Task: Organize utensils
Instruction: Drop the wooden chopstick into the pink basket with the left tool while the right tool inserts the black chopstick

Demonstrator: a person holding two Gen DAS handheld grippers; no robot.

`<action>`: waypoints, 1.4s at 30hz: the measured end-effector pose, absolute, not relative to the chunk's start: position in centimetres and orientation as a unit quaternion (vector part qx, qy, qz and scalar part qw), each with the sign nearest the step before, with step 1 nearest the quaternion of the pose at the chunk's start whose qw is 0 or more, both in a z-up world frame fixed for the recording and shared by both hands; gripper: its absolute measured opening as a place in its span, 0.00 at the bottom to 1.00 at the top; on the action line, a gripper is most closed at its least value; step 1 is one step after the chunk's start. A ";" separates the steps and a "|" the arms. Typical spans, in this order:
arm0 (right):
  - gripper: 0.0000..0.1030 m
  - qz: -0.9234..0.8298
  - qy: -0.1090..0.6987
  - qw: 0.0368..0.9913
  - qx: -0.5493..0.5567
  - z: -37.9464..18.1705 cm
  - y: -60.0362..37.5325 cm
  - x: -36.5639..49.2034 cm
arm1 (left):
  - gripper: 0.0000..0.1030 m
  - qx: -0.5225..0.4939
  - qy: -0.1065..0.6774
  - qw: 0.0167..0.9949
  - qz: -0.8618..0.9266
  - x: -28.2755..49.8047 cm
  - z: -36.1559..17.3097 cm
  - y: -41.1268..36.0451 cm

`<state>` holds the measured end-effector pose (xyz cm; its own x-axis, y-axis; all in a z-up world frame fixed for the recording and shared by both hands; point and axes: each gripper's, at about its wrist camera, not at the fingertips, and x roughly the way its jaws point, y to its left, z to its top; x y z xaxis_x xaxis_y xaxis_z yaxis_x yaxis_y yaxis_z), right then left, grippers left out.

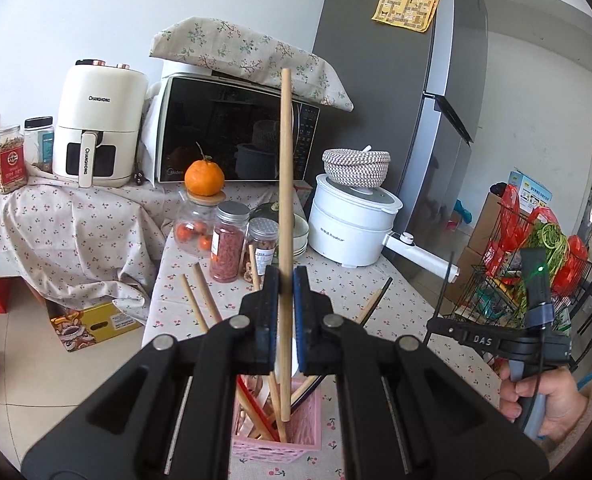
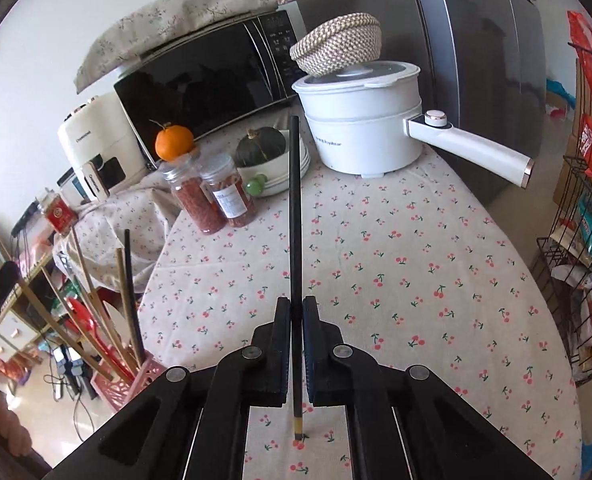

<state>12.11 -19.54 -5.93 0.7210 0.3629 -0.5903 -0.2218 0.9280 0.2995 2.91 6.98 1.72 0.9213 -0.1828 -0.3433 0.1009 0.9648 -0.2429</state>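
My left gripper is shut on a light wooden chopstick, held upright with its lower end over the pink slotted utensil basket. The basket holds several wooden, red and black utensils. My right gripper is shut on a black chopstick with a gold tip that rests on the cherry-print tablecloth. The pink basket with its utensils also shows at the lower left of the right wrist view. The right gripper's body and the hand appear at the right of the left wrist view.
At the back of the table stand a white electric pot with a woven basket on it, jars, an orange, a green squash in a bowl, a microwave and an air fryer. A wire rack stands on the right.
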 end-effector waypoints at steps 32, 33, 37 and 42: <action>0.06 0.334 0.228 0.907 0.119 3.3 -14.8 3.9 | 0.58 -0.117 0.371 0.921 0.006 1.9 -1.3 10.2; 0.06 0.337 0.232 0.905 0.114 3.1 -14.0 3.9 | 0.58 -0.120 0.372 0.920 0.006 1.9 -1.4 10.4; 0.06 0.343 0.239 0.904 0.090 2.3 -11.4 4.2 | 0.59 -0.122 0.377 0.918 0.005 1.8 -1.6 10.7; 0.06 0.343 0.238 0.906 0.066 1.5 -9.1 4.4 | 0.59 -0.130 0.382 0.915 -0.003 1.9 -1.7 11.0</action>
